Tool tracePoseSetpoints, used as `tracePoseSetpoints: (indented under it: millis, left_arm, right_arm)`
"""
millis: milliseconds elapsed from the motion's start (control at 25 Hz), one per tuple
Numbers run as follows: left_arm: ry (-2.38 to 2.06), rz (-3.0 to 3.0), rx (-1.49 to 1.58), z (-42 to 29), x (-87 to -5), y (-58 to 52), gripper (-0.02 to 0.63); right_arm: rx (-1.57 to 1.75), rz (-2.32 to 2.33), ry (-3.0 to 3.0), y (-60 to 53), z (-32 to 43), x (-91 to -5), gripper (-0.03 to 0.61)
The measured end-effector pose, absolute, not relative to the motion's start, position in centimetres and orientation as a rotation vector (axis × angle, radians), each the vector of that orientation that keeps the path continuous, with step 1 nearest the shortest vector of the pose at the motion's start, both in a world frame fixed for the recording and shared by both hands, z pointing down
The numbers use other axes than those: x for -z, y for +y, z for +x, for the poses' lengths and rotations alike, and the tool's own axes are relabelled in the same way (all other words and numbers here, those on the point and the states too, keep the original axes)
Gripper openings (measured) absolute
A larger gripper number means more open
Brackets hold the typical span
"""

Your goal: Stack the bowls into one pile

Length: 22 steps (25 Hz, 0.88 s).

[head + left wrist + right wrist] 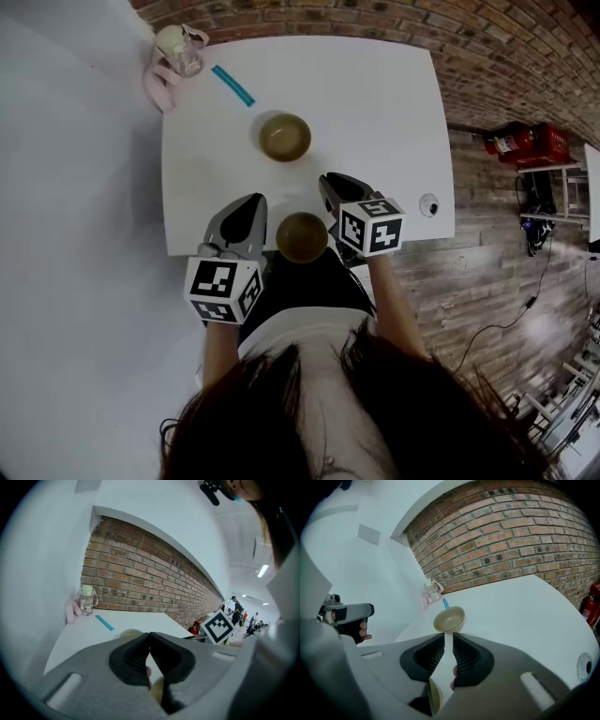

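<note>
Two olive-brown bowls sit on the white table point(375, 103). The far bowl point(285, 137) point(450, 618) point(131, 633) stands near the table's middle. The near bowl point(302, 236) rests at the front edge, between my two grippers; only slivers of it show under the jaws point(157, 688) point(433, 695). My left gripper point(251, 208) point(149, 635) hovers just left of the near bowl, jaws shut and holding nothing. My right gripper point(333, 186) point(449, 637) hovers just right of it. Its jaws are shut to a thin slit with nothing in it, and they point toward the far bowl.
At the table's far left corner stands a clear bottle point(180, 49) point(433, 590) with a pink strap; a blue strip point(232, 84) lies beside it. A small round white object point(428, 204) sits at the right edge. A red fire extinguisher point(525, 142) lies on the wooden floor.
</note>
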<state>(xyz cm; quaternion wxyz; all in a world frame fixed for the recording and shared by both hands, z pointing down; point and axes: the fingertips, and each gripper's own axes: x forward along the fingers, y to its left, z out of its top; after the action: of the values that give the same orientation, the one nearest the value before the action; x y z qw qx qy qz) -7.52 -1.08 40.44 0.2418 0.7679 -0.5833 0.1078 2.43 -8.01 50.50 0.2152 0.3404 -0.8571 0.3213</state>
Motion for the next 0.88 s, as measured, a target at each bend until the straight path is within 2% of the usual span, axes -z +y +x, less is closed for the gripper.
tracePoseSetpoints:
  millis: [880]
  left_arm:
    - [-1.511,2.173,-0.314,-5.7,-40.3,0.6,0.003]
  right_arm:
    - [-0.942,0.872,-2.325,-2.5,3.9,-52.3,0.067]
